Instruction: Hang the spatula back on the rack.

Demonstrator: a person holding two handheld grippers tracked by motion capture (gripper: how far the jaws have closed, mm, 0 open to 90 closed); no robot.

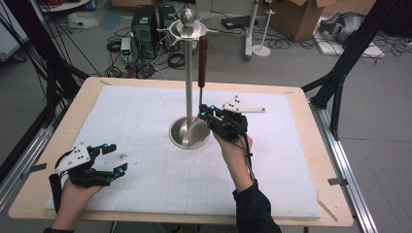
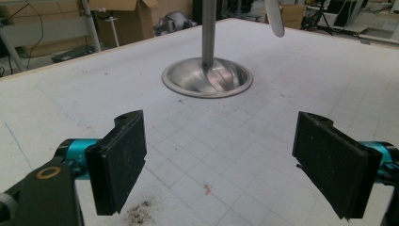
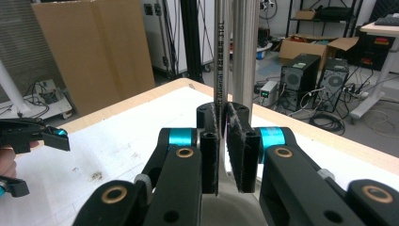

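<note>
Nearest the camera, the left gripper [image 1: 108,159] rests low on the near-left of the worktop [image 1: 145,194], jaws spread wide and empty. The right gripper [image 1: 205,115] stands at centre, just right of the stand [image 1: 188,82], its jaws clamped on the thin metal shank of a hanging utensil [image 1: 202,60]. The utensil hangs upright, long axis vertical, its dark red handle topmost at the stand's crown, the shank running parallel beside the pole. Judgement: any release runs along that vertical axis; the right hand is in place, the left well apart.
</note>
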